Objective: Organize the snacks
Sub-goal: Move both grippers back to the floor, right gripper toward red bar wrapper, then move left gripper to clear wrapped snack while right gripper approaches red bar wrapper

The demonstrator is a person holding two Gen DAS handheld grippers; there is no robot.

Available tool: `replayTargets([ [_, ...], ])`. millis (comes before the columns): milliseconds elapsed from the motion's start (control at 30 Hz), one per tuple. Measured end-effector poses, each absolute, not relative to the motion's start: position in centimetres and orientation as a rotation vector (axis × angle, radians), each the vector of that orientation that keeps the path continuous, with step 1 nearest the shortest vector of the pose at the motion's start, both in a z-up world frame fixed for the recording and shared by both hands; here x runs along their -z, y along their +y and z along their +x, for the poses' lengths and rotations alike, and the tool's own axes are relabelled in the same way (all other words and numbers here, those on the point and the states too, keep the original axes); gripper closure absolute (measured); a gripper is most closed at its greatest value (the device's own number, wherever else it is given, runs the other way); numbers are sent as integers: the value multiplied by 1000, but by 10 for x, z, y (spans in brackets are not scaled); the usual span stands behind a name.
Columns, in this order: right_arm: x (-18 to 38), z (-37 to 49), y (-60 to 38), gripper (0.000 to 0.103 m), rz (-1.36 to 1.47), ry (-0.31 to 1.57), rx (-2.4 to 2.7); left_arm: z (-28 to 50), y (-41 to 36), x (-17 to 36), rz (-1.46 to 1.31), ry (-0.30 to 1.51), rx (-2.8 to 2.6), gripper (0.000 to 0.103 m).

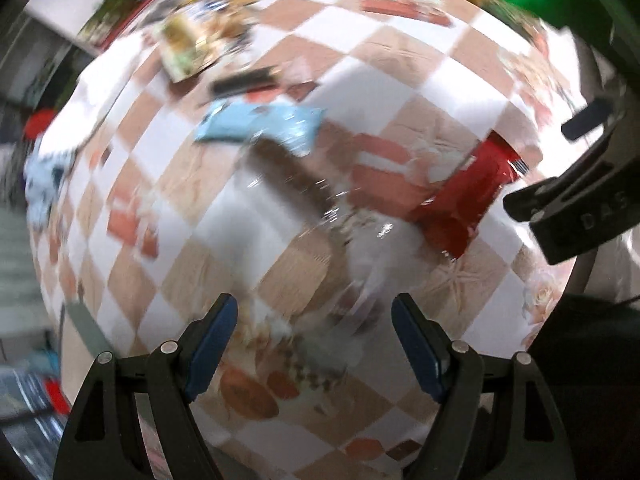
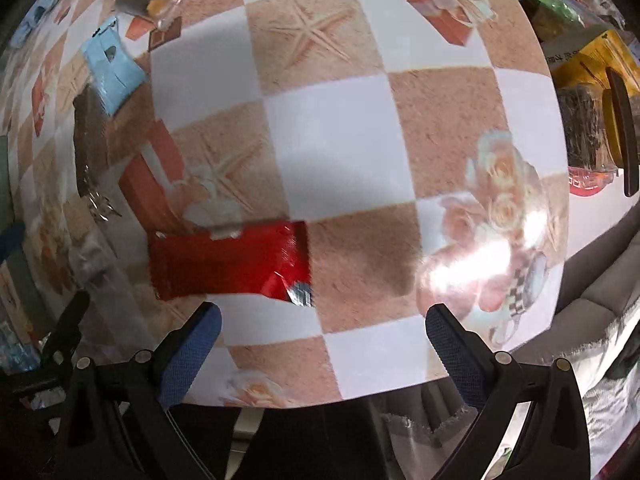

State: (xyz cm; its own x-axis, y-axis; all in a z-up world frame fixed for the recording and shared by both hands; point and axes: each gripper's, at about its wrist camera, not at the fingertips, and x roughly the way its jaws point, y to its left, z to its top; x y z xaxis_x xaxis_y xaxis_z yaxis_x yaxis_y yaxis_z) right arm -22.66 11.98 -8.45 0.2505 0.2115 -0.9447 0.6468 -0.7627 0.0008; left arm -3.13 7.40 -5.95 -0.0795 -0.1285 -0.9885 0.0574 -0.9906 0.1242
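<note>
Snack packets lie scattered over a table covered by a checkered tablecloth [image 2: 332, 148] printed with starfish, roses and red gift boxes. Nearest the right gripper [image 2: 322, 326], just beyond its fingertips, lies a red foil packet [image 2: 228, 262] flat on the cloth; its printing is too smeared to read. The right gripper's blue-padded fingers are spread wide with nothing between them, hovering near the table's near edge.

Farther off to the left in the right wrist view lie a dark brown packet in clear wrap [image 2: 90, 132] and, touching its far end, a light blue packet [image 2: 112, 70]; no lettering on either can be made out. At the far right edge stand a yellow box [image 2: 592, 60] bearing small dark characters too small to read, and a dark-contents bag [image 2: 580, 124] just beside it.

The left wrist view is heavily motion-blurred. The left gripper [image 1: 314, 344] is also spread apart and empty, above the cloth. Ahead of it lie the dark brown packet [image 1: 292, 176] and the light blue packet [image 1: 260, 124], with the red foil packet [image 1: 464, 196] to the right. The right gripper's black body [image 1: 576, 208] shows at the right edge, with embossed letters reading "DAS" before the frame cuts them off. A blurred heap of mixed packets [image 1: 192, 40] sits at the far left of the table; nothing printed there is legible.
</note>
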Motion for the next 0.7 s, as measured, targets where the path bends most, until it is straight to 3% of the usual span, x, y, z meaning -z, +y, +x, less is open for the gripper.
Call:
replayTargets([
  [133, 81, -220, 144, 0, 2139, 797, 1527, -42, 91, 78, 2081, -189, 2201, 21],
  [200, 81, -218, 159, 0, 2131, 815, 1520, -44, 88, 85, 2081, -152, 2173, 21],
  [467, 98, -183, 116, 0, 1998, 1007, 1457, -29, 13, 98, 2017, 411, 1944, 14],
  [700, 101, -164, 65, 0, 1707, 1265, 1397, 1, -34, 104, 1944, 637, 1822, 13],
])
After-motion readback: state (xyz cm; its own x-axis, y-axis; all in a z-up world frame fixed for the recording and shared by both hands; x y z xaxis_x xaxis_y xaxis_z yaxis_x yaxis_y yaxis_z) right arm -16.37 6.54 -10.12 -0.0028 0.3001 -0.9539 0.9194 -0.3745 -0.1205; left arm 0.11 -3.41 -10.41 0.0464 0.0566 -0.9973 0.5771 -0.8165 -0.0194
